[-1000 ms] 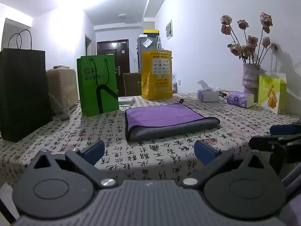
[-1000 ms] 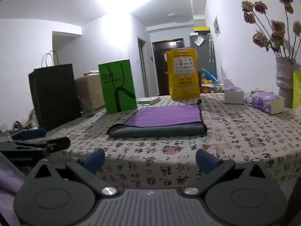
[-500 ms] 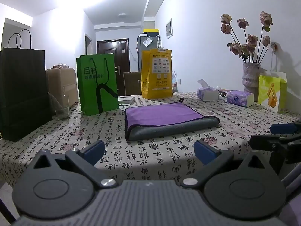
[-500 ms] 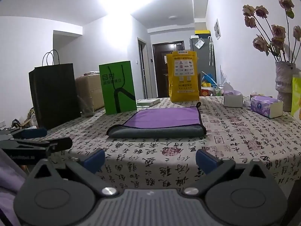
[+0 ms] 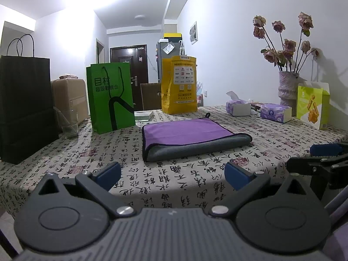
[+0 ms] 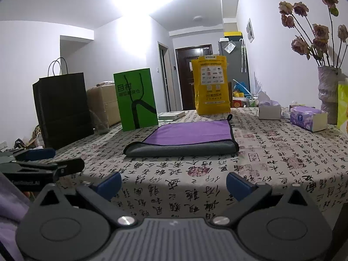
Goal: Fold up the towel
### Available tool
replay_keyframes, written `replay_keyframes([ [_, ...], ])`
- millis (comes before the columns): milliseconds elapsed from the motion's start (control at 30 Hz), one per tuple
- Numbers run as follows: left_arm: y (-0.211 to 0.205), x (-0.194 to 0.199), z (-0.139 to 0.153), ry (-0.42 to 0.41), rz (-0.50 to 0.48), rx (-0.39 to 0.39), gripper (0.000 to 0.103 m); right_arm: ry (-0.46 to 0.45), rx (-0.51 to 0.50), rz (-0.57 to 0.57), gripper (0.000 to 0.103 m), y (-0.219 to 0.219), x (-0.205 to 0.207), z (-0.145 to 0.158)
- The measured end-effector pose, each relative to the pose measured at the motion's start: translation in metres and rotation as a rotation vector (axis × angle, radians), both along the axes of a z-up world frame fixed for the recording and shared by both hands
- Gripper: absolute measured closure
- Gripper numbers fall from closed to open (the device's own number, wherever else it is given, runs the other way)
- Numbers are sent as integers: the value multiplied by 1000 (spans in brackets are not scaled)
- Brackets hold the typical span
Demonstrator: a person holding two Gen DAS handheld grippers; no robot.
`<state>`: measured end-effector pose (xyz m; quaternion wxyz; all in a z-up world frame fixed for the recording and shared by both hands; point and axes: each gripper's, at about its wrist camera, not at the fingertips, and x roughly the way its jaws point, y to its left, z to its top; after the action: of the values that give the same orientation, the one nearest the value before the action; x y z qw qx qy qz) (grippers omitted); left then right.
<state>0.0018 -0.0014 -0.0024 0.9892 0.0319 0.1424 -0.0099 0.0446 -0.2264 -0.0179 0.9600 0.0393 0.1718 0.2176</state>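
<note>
Home: entry door (image 5: 128,74), shopping bags (image 5: 109,96)

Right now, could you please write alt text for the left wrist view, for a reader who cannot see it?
A purple towel, folded with its grey underside showing, lies flat on a patterned tablecloth beyond the open, empty left gripper. Behind it stand a black bag, a green bag and a yellow bag; the right gripper enters at the right edge.

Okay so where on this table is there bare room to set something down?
Bare cloth lies between the towel and the near table edge, and right of the towel before the tissue packs. The far side is crowded with the green bag and yellow bag.
</note>
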Motion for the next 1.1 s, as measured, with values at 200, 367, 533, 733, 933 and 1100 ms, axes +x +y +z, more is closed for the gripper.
replay_keyframes([
  [200, -1, -1, 0, -9, -6, 2, 0, 1, 9, 11, 0, -1, 1, -1],
  [367, -1, -2, 0, -17, -9, 1, 0, -11, -3, 7, 1, 0, -1, -1],
  [533, -3, -3, 1, -17, -5, 8, 0, -7, -4, 7, 0, 1, -1, -1],
  [733, -4, -2, 1, -13, -2, 11, 0, -7, -4, 8, 0, 0, 0, -2],
  [933, -5, -4, 1, -18, -8, 17, 0, -8, -8, 11, 0, 2, 0, -3],
  [1100, -4, -4, 1, -17, -6, 17, 0, -6, -10, 12, 0, 2, 1, -3],
])
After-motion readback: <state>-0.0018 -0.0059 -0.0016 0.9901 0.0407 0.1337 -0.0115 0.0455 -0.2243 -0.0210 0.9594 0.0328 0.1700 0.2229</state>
